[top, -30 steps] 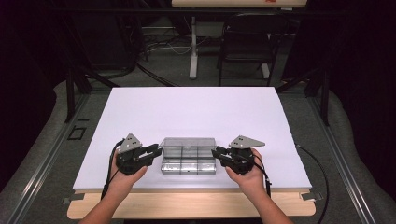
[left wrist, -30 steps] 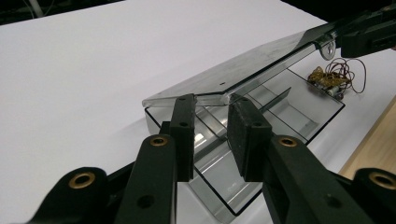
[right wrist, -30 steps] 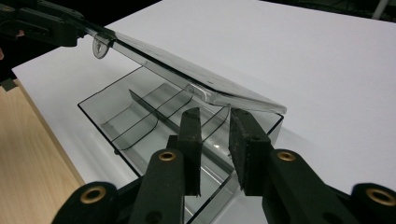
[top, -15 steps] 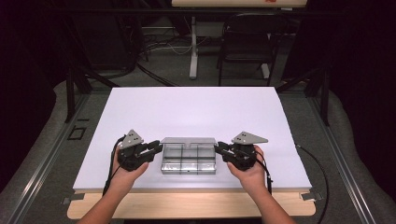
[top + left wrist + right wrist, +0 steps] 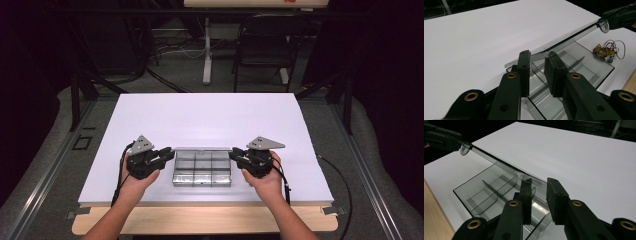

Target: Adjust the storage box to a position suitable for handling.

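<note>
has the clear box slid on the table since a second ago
No. The box sits the same way from the near edge of the table and midway across it, just as in the earlier high views.

Both handheld grippers are chunky matte-black plastic, left gripper [image 5: 167, 155] and right gripper [image 5: 235, 154]; each carries a grey three-cornered plate on top; brass-ringed pivot holes dot the black jaw arms; thin black cables trail off; forearms bare, no sleeves.
</note>
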